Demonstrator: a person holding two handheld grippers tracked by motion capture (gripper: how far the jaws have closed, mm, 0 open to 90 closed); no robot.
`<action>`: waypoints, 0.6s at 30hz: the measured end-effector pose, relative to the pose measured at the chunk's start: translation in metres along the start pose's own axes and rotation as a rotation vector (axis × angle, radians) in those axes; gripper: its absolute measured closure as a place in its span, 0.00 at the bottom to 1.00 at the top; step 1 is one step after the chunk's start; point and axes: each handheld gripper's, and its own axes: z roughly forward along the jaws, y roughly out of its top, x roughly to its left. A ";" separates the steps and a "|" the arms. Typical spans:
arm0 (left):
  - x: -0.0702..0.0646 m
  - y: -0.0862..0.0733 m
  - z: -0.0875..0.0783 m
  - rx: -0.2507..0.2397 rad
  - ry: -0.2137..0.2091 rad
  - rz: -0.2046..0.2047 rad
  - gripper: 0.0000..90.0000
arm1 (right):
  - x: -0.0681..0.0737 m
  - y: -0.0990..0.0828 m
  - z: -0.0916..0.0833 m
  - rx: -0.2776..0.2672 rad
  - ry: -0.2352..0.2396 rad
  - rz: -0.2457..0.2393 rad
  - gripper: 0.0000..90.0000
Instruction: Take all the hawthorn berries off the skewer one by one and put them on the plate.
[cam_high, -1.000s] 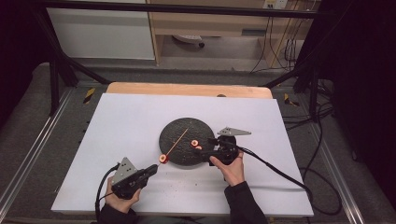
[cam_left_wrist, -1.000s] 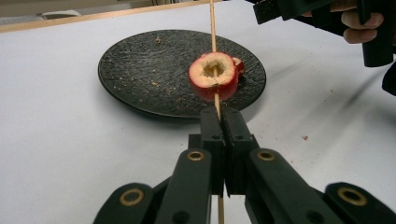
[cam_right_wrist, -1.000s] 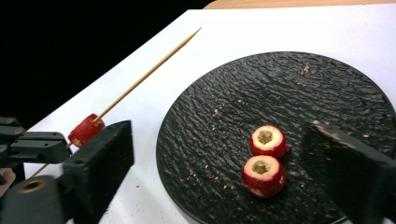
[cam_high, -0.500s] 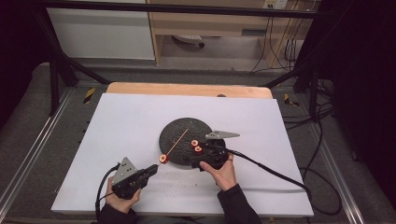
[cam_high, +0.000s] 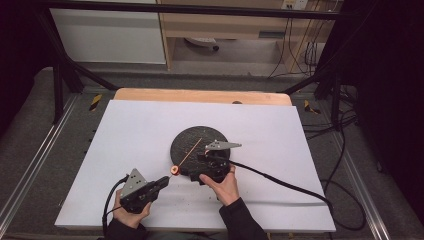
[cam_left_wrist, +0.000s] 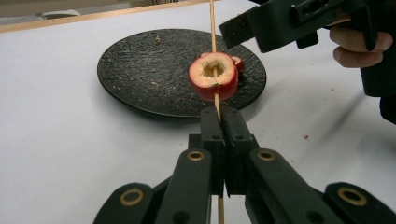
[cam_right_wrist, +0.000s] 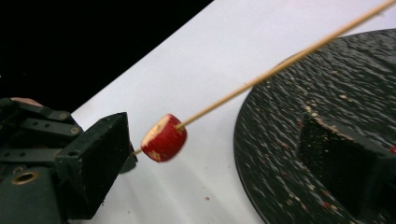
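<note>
The left gripper (cam_left_wrist: 218, 122) was clamped shut on a skewer (cam_left_wrist: 213, 28), with a red fruit piece (cam_left_wrist: 213, 75) threaded just beyond its jaws, over the plate (cam_high: 187, 137) edge. The right gripper (cam_high: 200, 161), jaws apart and just closing, held nothing.

The left tongs (cam_high: 162, 183) are matt black, with a grey three-cornered plate on top and a black cable looping from the near end. In the left gripper view, brass-coloured rings ring the pivots of the black link arms, and small screws sit near the square pads. The right tongs (cam_high: 207, 165) look alike: black, grey plate, thick black cable trailing right. Both sleeves appear dark, perhaps black.
</note>
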 end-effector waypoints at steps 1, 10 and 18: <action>0.000 0.000 0.000 0.000 0.000 0.000 0.98 | 0.001 0.000 0.002 0.001 0.004 0.003 0.14; 0.000 0.000 0.000 -0.001 0.000 0.002 0.98 | 0.006 -0.002 0.013 0.000 0.046 0.013 0.35; -0.001 0.000 0.001 0.002 -0.001 0.004 0.98 | 0.005 -0.006 0.019 0.020 0.093 0.054 0.52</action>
